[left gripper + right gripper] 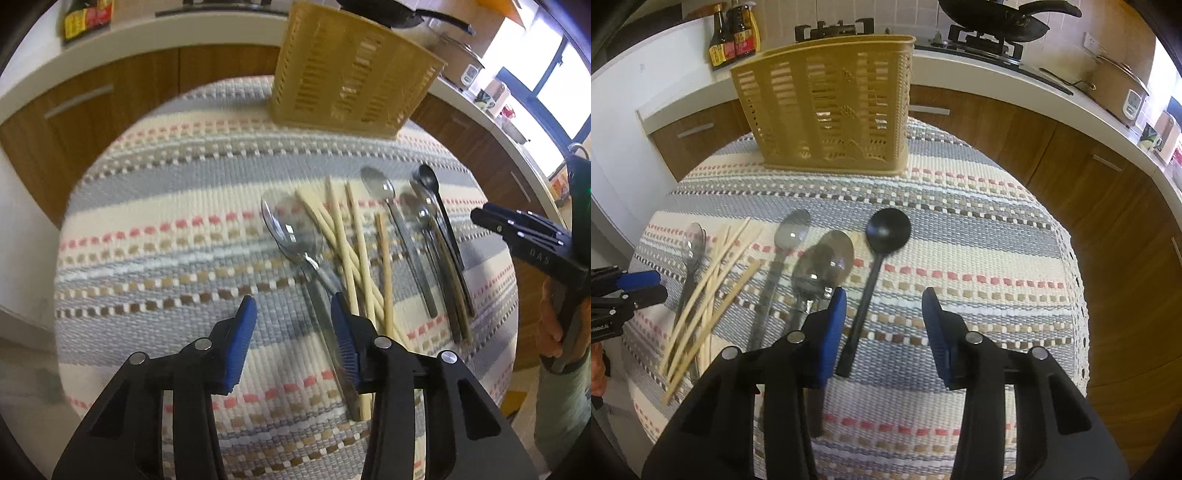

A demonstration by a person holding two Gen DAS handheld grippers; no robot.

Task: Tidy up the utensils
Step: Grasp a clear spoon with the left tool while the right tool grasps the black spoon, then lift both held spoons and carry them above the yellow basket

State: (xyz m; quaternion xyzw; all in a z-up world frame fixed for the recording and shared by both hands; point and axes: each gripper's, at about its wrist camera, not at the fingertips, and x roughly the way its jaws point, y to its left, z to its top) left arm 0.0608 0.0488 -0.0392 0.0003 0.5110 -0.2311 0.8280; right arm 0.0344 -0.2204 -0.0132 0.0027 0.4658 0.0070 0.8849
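Left gripper (291, 314) parted over bare cloth (147, 229); spoon (291, 229) beside.

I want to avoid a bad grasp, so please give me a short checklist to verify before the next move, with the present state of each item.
1. Left gripper empty, jaws apart: ok.
2. Right gripper empty, jaws apart: ok.
3. Basket upright on the cloth: ok.
4. Basket free inside for utensils: cannot tell, seen only through its slots.
5. A utensil between the jaws: not ok. The black spoon has its handle between the right pads, not centred; the left jaws are over bare cloth beside a metal spoon.
6. Chopsticks lying separate: not ok, they cross each other.
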